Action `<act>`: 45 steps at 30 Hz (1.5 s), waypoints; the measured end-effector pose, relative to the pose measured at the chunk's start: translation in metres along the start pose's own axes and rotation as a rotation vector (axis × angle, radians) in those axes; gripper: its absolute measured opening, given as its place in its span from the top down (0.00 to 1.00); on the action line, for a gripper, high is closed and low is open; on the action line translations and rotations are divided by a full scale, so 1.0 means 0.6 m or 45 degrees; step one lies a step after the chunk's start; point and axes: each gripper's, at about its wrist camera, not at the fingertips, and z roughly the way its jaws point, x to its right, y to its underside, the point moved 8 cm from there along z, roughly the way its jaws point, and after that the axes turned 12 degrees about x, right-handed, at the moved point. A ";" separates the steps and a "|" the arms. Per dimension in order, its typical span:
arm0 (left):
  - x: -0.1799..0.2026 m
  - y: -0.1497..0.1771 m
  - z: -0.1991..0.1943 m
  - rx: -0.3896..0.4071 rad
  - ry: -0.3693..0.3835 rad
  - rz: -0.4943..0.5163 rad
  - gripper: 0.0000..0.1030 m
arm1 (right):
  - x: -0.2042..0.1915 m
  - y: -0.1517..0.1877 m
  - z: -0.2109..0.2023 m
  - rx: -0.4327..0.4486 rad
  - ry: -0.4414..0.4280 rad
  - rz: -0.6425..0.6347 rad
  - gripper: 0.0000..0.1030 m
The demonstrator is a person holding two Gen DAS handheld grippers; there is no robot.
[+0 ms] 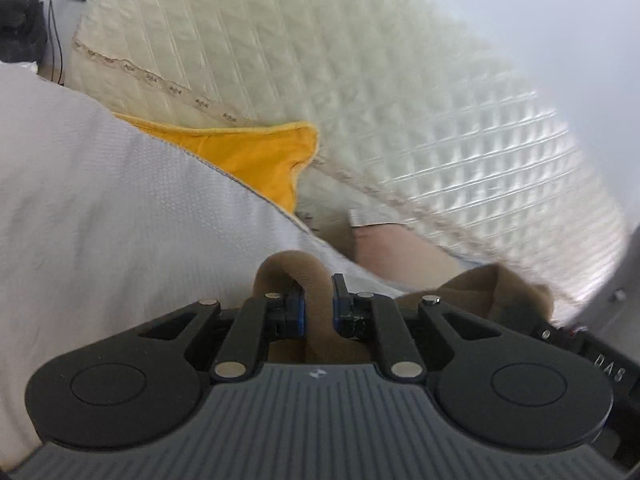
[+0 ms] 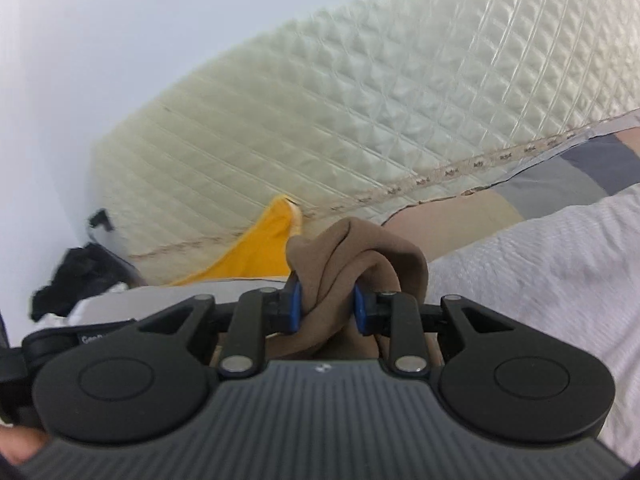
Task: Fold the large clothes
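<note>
Both my grippers clamp the soft brown knit garment above the white textured bedspread: my left gripper pinches a thin fold, my right gripper a thicker bunch. The cloth apparently stretches sideways between them.

The letters "DAS" stand in pale print on a dark device at the right edge of the left wrist view. In the right wrist view, a black strap at lower left bears white letters, partly hidden, seemingly "Go".
</note>
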 end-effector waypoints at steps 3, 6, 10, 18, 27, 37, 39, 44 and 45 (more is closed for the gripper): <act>-0.014 0.034 0.057 0.014 -0.017 0.066 0.85 | 0.032 0.049 0.051 -0.032 0.026 0.029 0.72; -0.036 0.069 0.077 0.004 -0.035 0.116 0.83 | 0.053 0.097 0.065 -0.021 0.010 0.056 0.71; -0.051 0.081 0.112 -0.028 -0.047 0.152 0.79 | 0.059 0.119 0.077 -0.043 0.001 0.055 0.71; -0.045 0.068 0.107 -0.128 -0.038 0.091 0.52 | 0.051 0.090 0.093 -0.176 0.005 0.082 0.59; -0.021 0.077 -0.003 -0.177 0.026 0.175 0.19 | 0.001 0.072 -0.025 -0.196 -0.081 -0.019 0.19; -0.048 0.109 -0.303 -0.133 0.013 0.209 0.19 | -0.032 0.067 -0.316 -0.162 0.019 -0.065 0.19; -0.061 0.126 -0.372 -0.149 0.003 0.224 0.19 | -0.038 0.072 -0.386 -0.169 0.028 -0.065 0.19; -0.090 0.174 -0.540 -0.176 -0.013 0.244 0.19 | -0.067 0.100 -0.552 -0.221 0.064 -0.132 0.19; -0.099 0.184 -0.569 -0.191 -0.010 0.230 0.19 | -0.075 0.107 -0.583 -0.226 0.049 -0.148 0.19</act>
